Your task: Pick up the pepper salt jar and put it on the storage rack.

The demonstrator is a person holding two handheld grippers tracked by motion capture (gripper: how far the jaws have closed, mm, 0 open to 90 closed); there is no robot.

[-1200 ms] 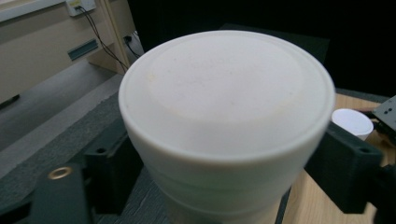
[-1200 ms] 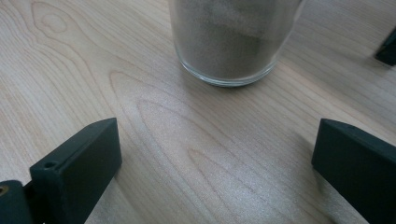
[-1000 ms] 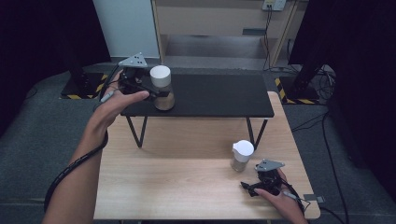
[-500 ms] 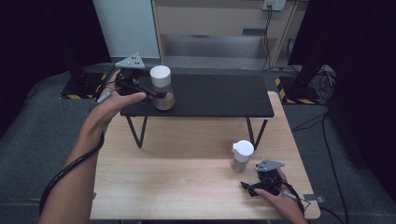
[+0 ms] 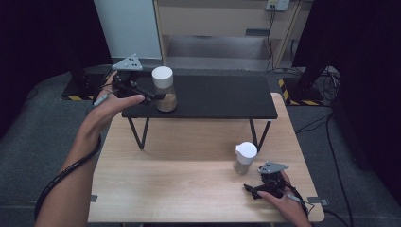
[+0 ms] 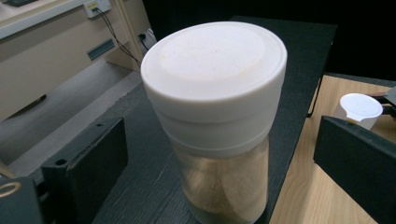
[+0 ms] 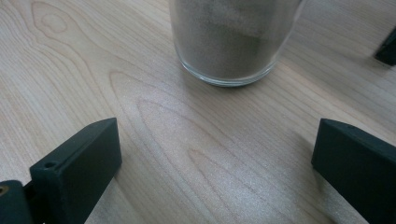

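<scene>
A person's left gripper [image 5: 150, 98] stands with its jaws spread wide on either side of a white-capped spice jar [image 5: 164, 89] that sits upright on the left part of a black raised shelf [image 5: 222, 97]. In the left gripper view, clear gaps show between both black jaws and the jar's glass, so the pads do not press on it. The jaws have just been opening, with the jar between them. Compared with a second ago, the jar stands at the same spot on the shelf, and the left hand [image 5: 111, 105] has barely shifted.

On the light wooden table [image 5: 179, 189] below, a second spice jar [image 5: 245, 158] with a white flip cap stands upright near the right edge. The right gripper [image 5: 250, 189] lies low on the tabletop just in front of it, jaws wide apart with bare wood between them; the right gripper view shows the jar's base beyond the jaw tips, apart from them. This gripper and its jar sit as they did in the earlier frames.
</scene>
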